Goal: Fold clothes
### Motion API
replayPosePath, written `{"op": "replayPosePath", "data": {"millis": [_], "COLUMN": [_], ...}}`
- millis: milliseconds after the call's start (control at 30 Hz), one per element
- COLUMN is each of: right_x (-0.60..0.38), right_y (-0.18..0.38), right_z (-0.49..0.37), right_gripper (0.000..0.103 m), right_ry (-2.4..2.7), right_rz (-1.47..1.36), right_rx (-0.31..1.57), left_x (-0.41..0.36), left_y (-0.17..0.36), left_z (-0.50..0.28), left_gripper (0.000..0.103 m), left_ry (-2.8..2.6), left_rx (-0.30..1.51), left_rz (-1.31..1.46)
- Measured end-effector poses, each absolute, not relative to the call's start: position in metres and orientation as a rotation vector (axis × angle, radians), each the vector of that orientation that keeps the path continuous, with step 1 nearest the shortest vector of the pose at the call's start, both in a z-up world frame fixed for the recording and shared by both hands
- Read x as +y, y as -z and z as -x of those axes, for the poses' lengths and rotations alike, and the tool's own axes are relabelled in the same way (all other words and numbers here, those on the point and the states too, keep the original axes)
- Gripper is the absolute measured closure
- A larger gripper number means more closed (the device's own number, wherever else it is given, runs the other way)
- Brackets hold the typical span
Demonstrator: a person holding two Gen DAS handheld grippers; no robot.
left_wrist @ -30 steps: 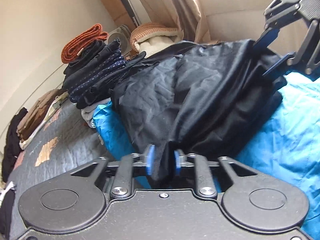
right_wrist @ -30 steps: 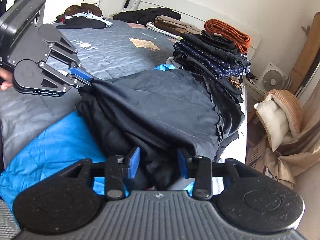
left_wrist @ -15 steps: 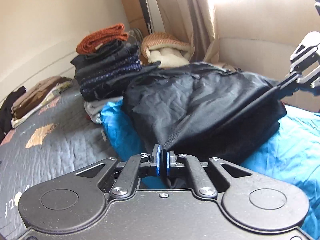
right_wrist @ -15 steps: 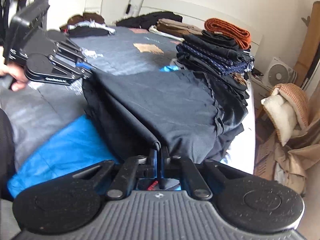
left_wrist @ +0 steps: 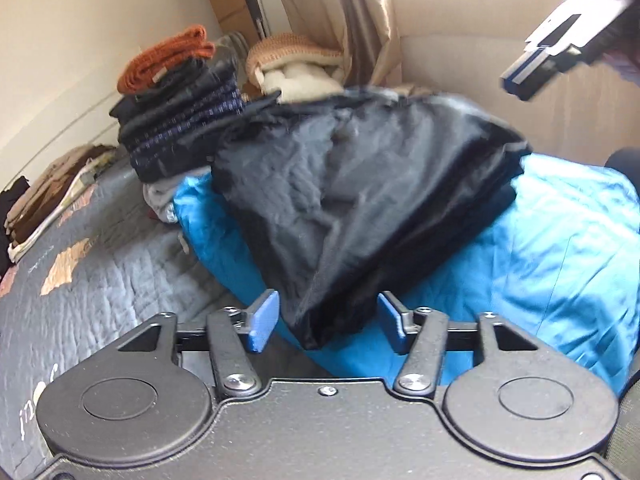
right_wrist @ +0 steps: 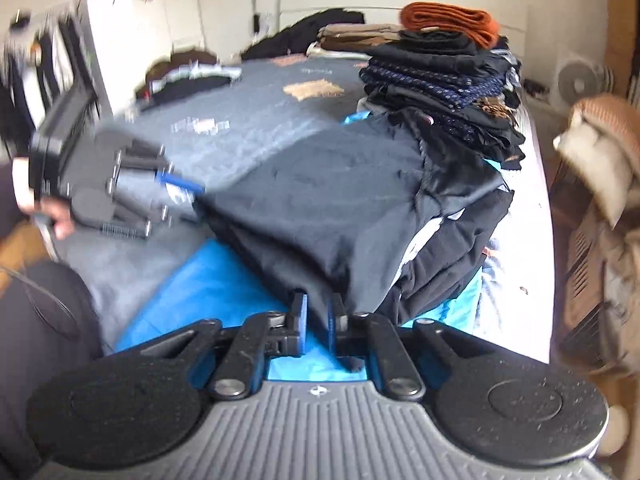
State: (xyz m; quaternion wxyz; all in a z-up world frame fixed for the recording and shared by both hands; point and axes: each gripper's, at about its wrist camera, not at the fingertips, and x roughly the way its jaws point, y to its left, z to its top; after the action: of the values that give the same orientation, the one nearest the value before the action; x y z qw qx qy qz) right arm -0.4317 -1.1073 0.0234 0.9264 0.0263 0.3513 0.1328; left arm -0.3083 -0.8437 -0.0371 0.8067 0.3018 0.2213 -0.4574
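Note:
A folded black garment (left_wrist: 360, 200) (right_wrist: 320, 200) lies on a bright blue cloth (left_wrist: 540, 240) (right_wrist: 208, 280) spread over the bed. My left gripper (left_wrist: 326, 322) (right_wrist: 188, 196) is open, its blue pads wide apart on either side of the garment's near corner without touching it. My right gripper (right_wrist: 317, 318) (left_wrist: 520, 78) has its pads a narrow gap apart in front of the garment's other corner. In the left wrist view it hangs above that corner, clear of the fabric. A hand (right_wrist: 56, 216) holds the left gripper.
A tall stack of folded dark clothes (left_wrist: 180, 132) (right_wrist: 440, 72) topped by an orange knit (left_wrist: 168, 56) (right_wrist: 448, 20) stands just behind the garment. The grey quilt (left_wrist: 100, 280) (right_wrist: 260, 120) carries more piles farther off. Cushions (left_wrist: 296, 64) (right_wrist: 600, 140) and a fan (right_wrist: 576, 80) sit beside the bed.
Both grippers were shut on the garment's stretched edge half a second ago. Now the left has opened wide, the right has parted slightly and lifted, and the garment rests folded.

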Motion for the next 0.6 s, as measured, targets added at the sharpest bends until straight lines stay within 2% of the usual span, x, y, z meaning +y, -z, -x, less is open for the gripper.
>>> {"op": "replayPosePath", "data": {"millis": [67,100,133,333,600], "right_x": [-1.130,-1.142,-1.154,-1.200,-1.220], "right_y": [-0.039,-0.046,-0.051,-0.052,-0.001], "right_z": [0.422,0.416,0.406,0.307,0.218], "right_gripper": [0.066,0.054,0.047,0.044,0.044], "right_ry": [-0.257,-0.246,-0.231,-0.127,0.035], "right_rz": [-0.153,-0.202,-0.245,-0.378,-0.265], "right_rx": [0.670,0.642,0.619,0.623,0.823], "left_x": [-0.847,-0.851,-0.856,-0.901,-0.927], "left_y": [0.026,0.022,0.019,0.026,0.047], "left_z": [0.308,0.306,0.305,0.303,0.304], "left_gripper": [0.046,0.046,0.046,0.046,0.046], "left_ry": [0.996,1.004,1.013,1.051,1.043], "left_rx": [0.470,0.469,0.471,0.480,0.507], "left_rz": [-0.576,-0.530,-0.484,-0.399,-0.418]}}
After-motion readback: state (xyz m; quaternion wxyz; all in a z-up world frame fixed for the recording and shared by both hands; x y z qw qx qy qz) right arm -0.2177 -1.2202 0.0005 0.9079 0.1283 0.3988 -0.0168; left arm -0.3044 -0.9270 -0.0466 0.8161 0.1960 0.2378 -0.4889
